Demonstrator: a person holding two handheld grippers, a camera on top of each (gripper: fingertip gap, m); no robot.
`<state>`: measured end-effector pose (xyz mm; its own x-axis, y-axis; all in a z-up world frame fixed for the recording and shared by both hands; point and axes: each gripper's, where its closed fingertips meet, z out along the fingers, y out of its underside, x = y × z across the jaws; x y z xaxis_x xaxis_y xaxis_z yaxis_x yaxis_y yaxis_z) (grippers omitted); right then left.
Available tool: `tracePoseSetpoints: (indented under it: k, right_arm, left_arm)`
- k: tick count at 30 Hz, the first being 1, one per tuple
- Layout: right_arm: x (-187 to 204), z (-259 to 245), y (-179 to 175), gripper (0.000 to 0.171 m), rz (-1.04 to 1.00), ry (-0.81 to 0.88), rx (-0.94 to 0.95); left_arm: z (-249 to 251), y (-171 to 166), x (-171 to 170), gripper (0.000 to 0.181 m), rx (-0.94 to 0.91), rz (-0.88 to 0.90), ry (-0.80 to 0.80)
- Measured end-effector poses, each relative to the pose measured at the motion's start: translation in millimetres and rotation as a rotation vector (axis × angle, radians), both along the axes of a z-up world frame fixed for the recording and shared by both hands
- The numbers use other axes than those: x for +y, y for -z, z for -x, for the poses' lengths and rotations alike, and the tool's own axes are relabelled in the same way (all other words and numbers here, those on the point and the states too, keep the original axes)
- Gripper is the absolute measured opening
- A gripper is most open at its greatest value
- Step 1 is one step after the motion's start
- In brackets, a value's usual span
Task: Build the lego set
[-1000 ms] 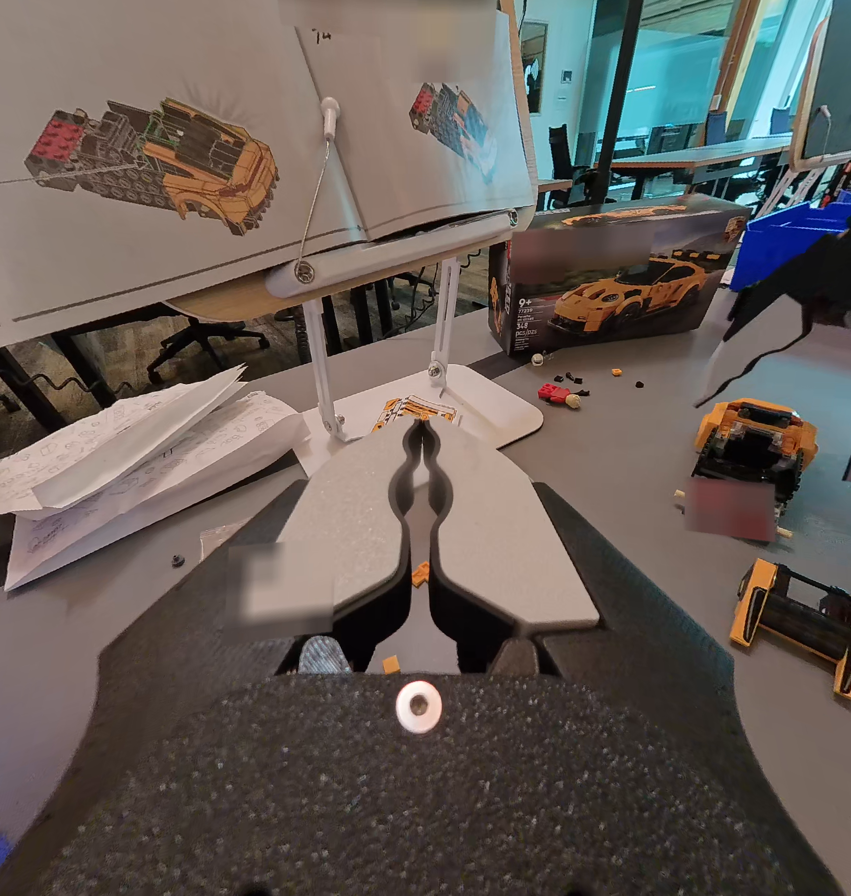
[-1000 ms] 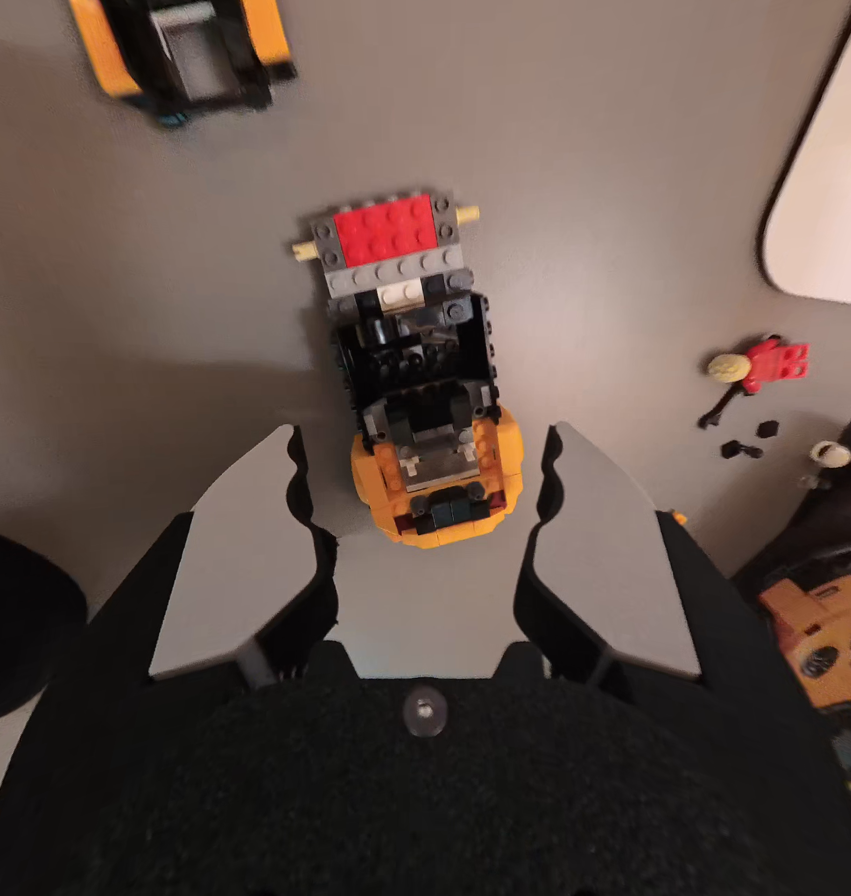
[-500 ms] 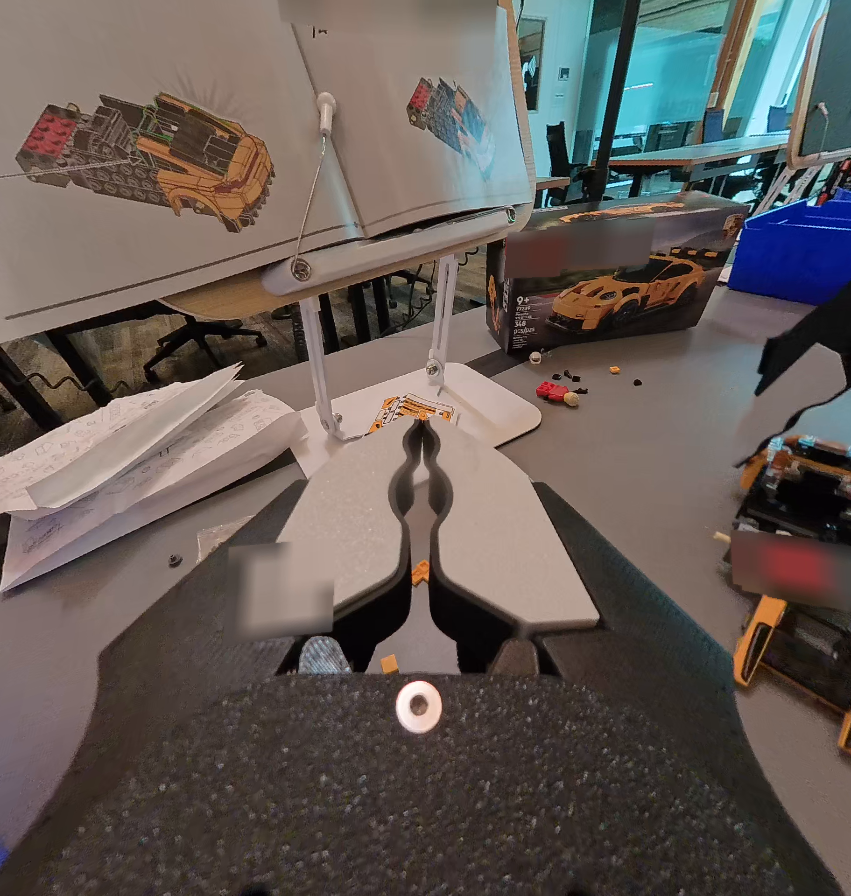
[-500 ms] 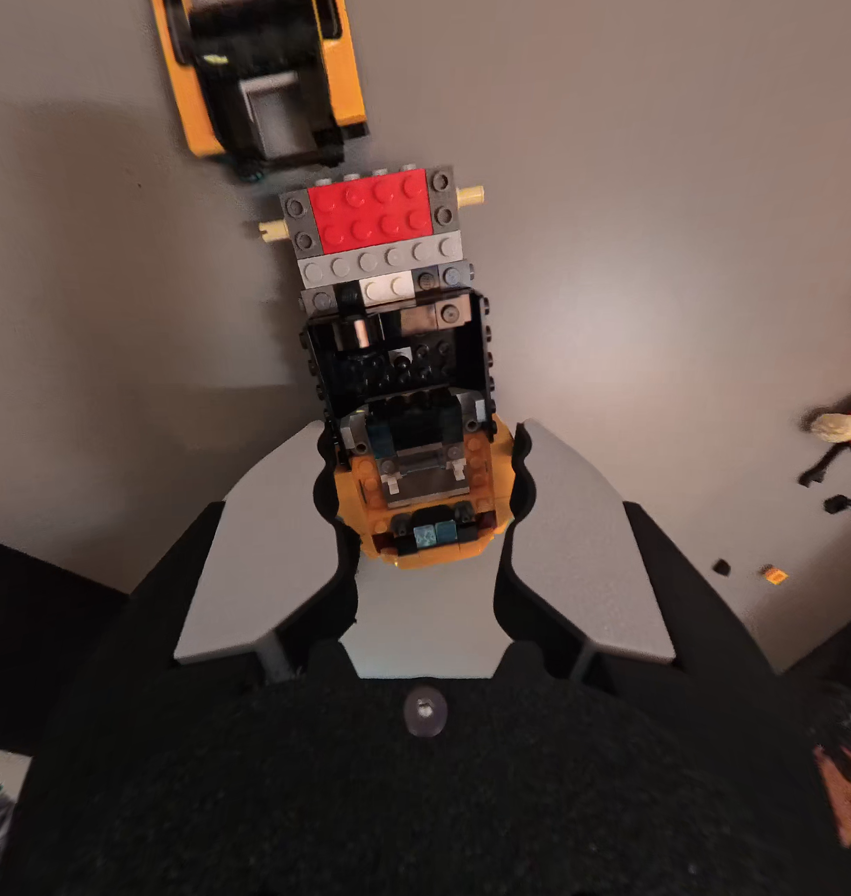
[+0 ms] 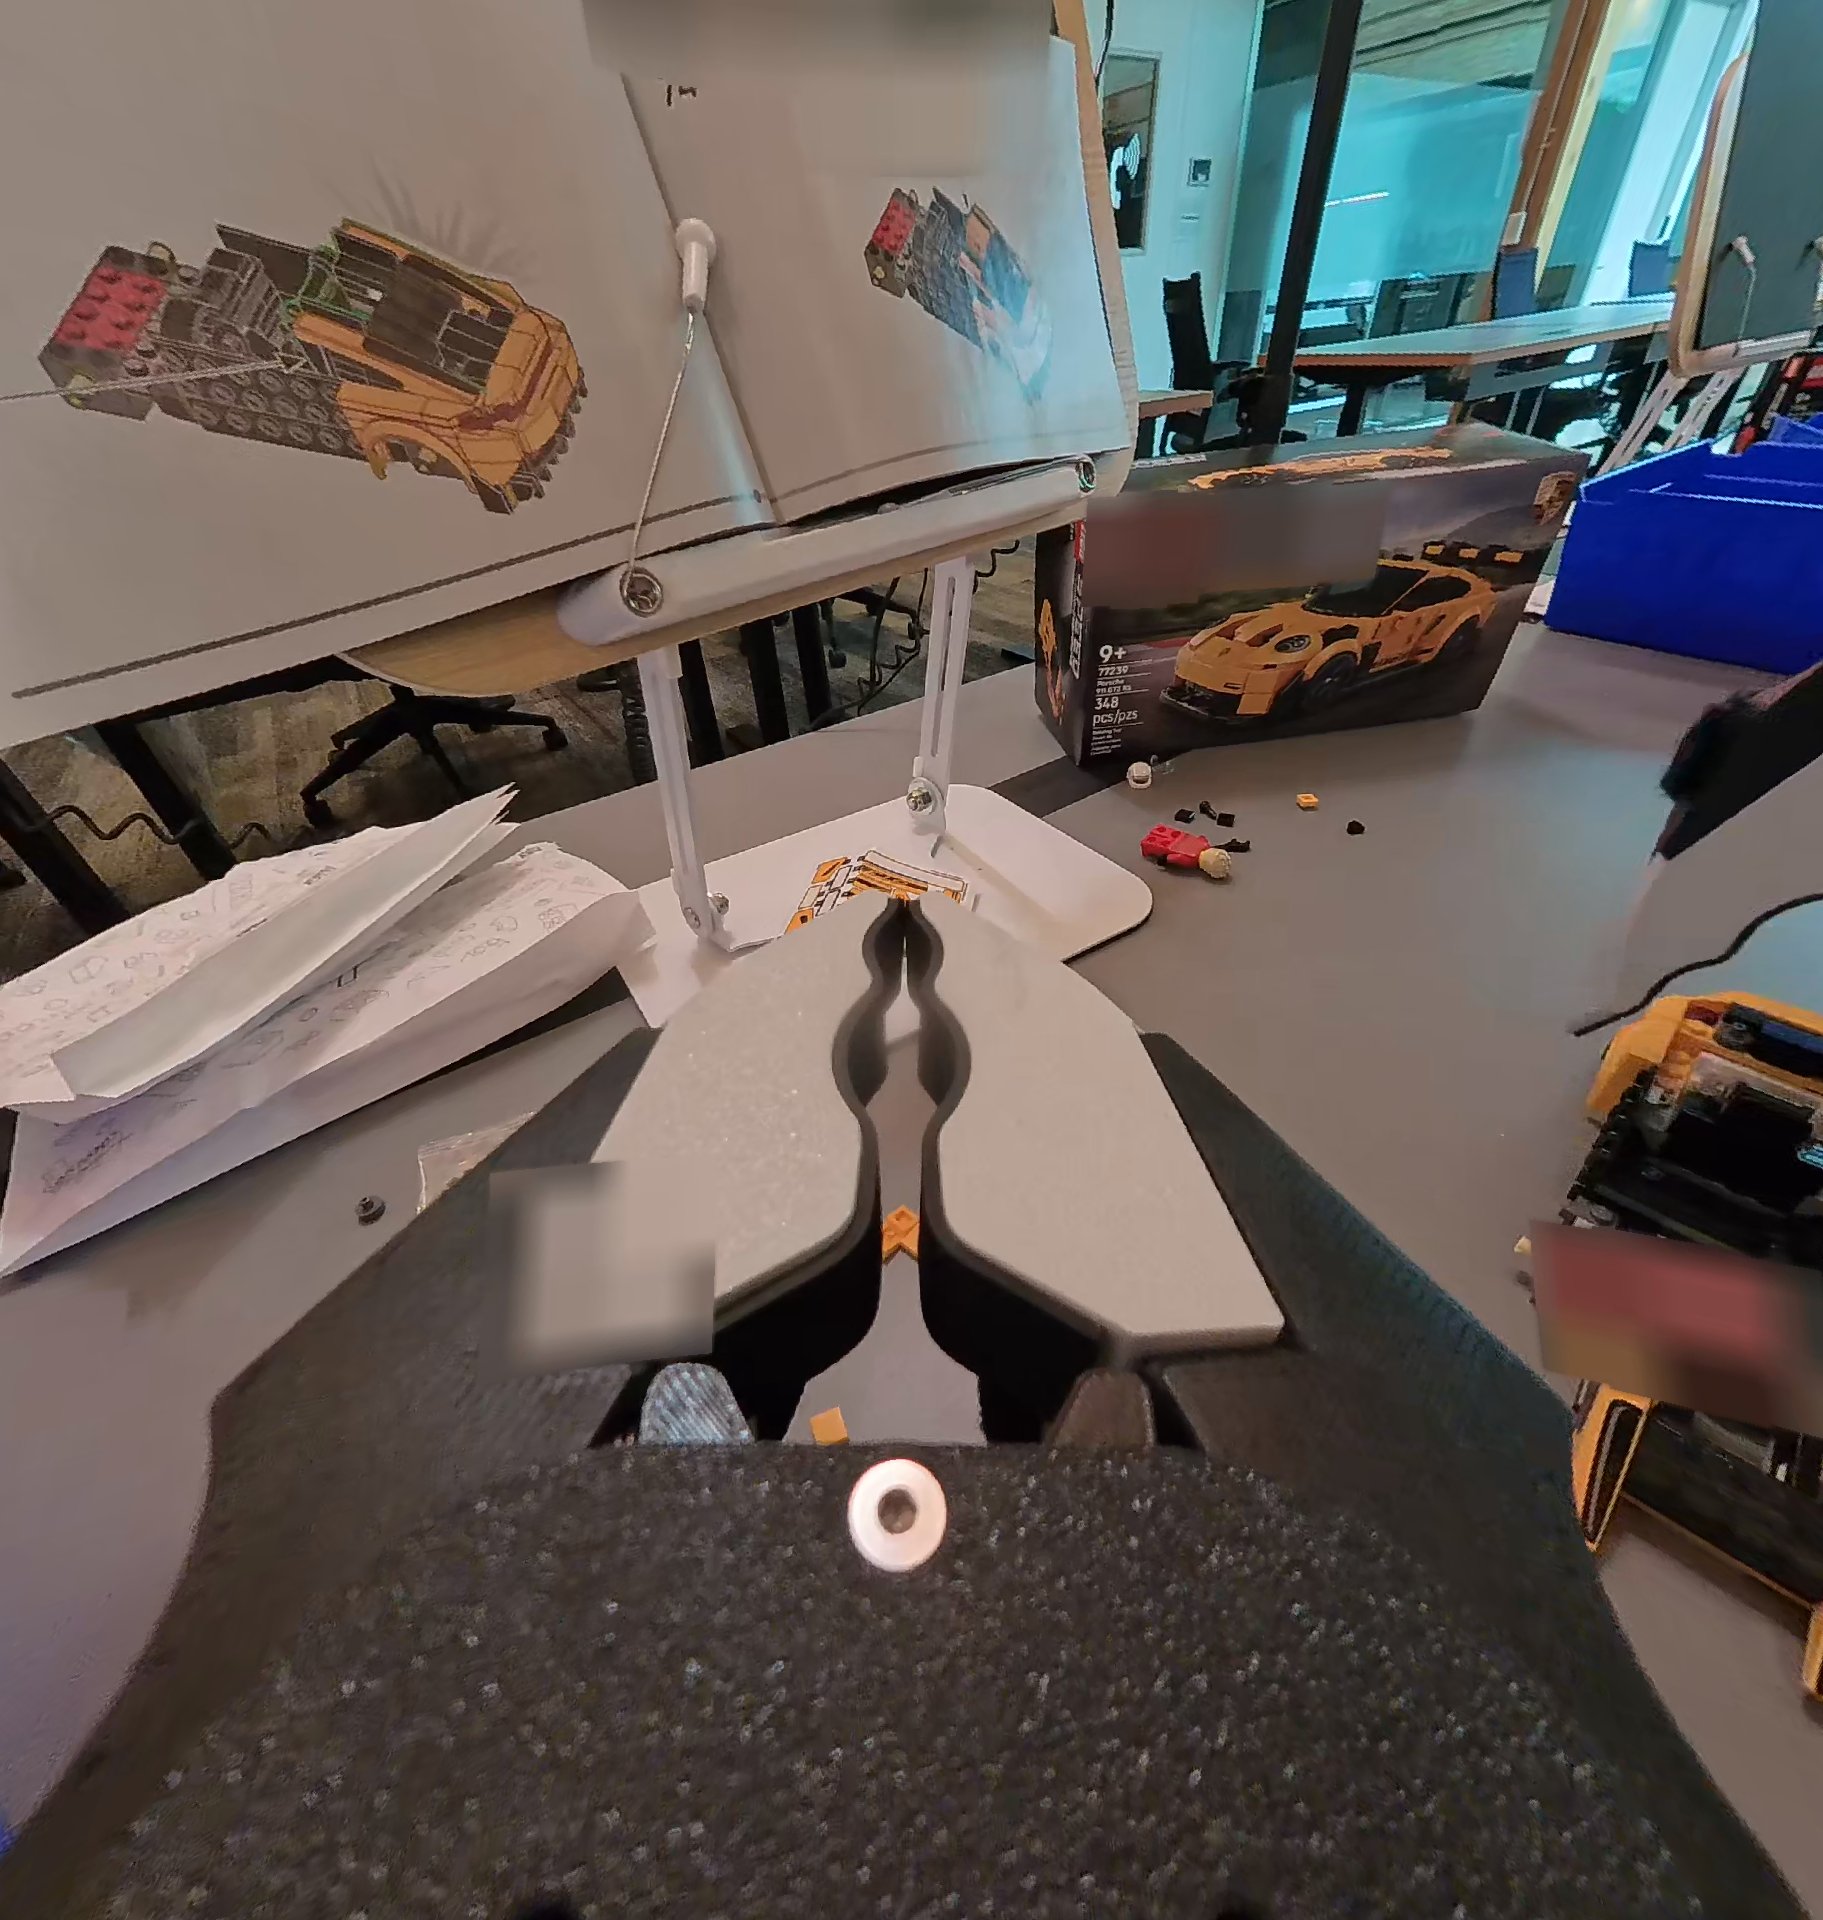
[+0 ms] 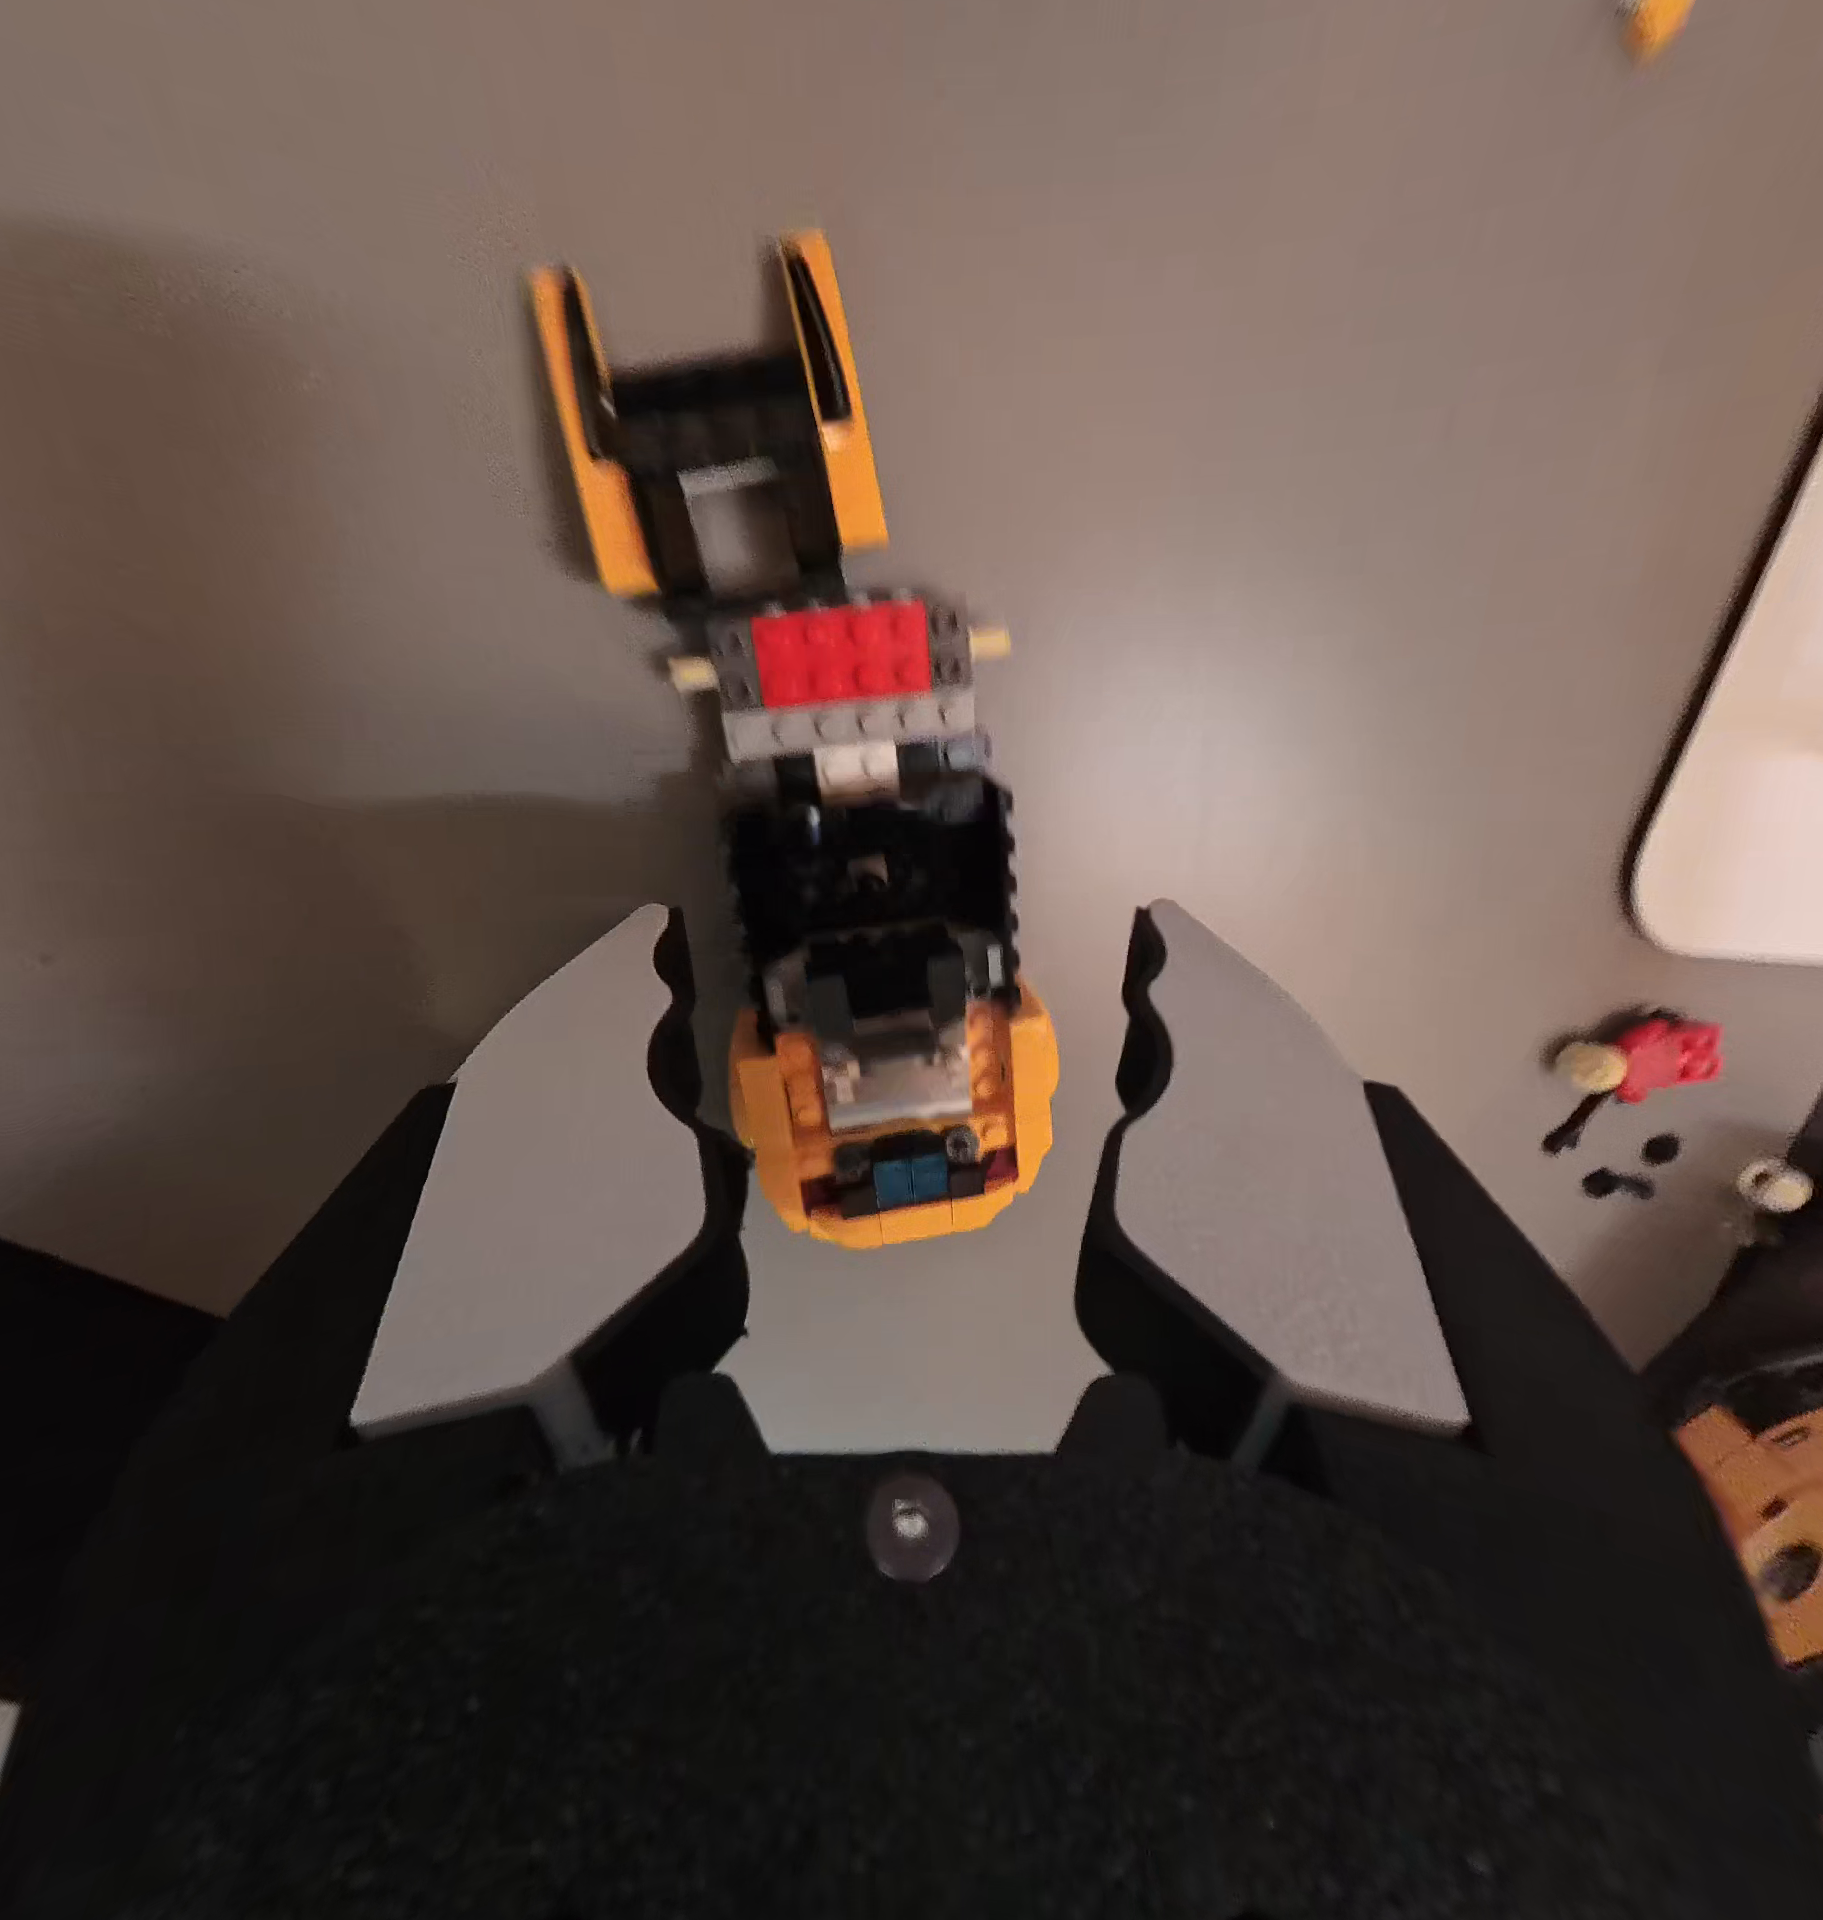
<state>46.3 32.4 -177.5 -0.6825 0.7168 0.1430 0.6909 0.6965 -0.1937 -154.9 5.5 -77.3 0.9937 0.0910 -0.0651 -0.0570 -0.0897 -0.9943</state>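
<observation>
Lego car body [image 5: 1738, 1132] sits at the far right edge of the left wrist view, on the grey table [image 5: 1354, 987], with the orange-and-black wing piece [image 5: 1717, 1475] just beside its near end. The left gripper [image 5: 902, 914] has its jaws pressed together on nothing, its tips reaching the white base of the book stand [image 5: 1042, 883]. Open table lies between that base and the car body. Beyond the base, to the right, lie a red minifigure [image 5: 1182, 847] and small loose bits, then the set box [image 5: 1302, 613] and a blue bin [image 5: 1717, 551]. Left of the base a heap of paper bags [image 5: 263, 987] fills the table up to its edge. The open instruction booklet [image 5: 471, 312] hangs over the base. Behind is an office with desks and chairs.

In the right wrist view, blurred, the right gripper [image 6: 902, 914] hangs above the car body [image 6: 876, 987], jaws spread wide with its orange end between them; the left finger [image 6: 554, 1143] looks close against it, the other stands clear. The wing piece [image 6: 709, 436] touches the car body's far red end. Right of the car body are bare table [image 6: 1302, 520], the stand base's corner [image 6: 1780, 779] and the minifigure [image 6: 1634, 1060].
</observation>
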Motion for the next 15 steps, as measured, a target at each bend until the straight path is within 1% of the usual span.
tracePoseSetpoints:
  k: [3,6,9,10,12,15]
  right_arm:
    - [-29.0,12.6,-5.5,0.078,0.005,-0.089,0.021]
    - [-51.5,18.9,8.0,0.078,-0.032,-0.184,-0.028]
    - [-61.8,25.2,23.5,0.077,-0.074,-0.238,-0.080]
    - [-64.0,26.9,27.1,0.073,-0.079,-0.248,-0.093]
    - [-66.7,29.3,31.3,0.054,-0.083,-0.268,-0.105]
    - [-73.6,28.0,26.9,0.052,-0.064,-0.324,-0.096]
  left_arm:
    - [-1.2,1.5,0.8,0.000,0.002,0.006,0.004]
    - [-2.5,1.9,1.0,0.000,0.006,0.008,0.006]
    - [-2.8,0.6,0.8,0.000,0.002,0.004,0.010]
    - [-2.9,0.1,0.8,0.000,0.000,0.003,0.011]
    - [-3.6,-0.3,0.8,0.000,-0.005,0.001,0.015]
    - [-9.0,-0.4,1.3,0.000,-0.023,0.008,0.047]
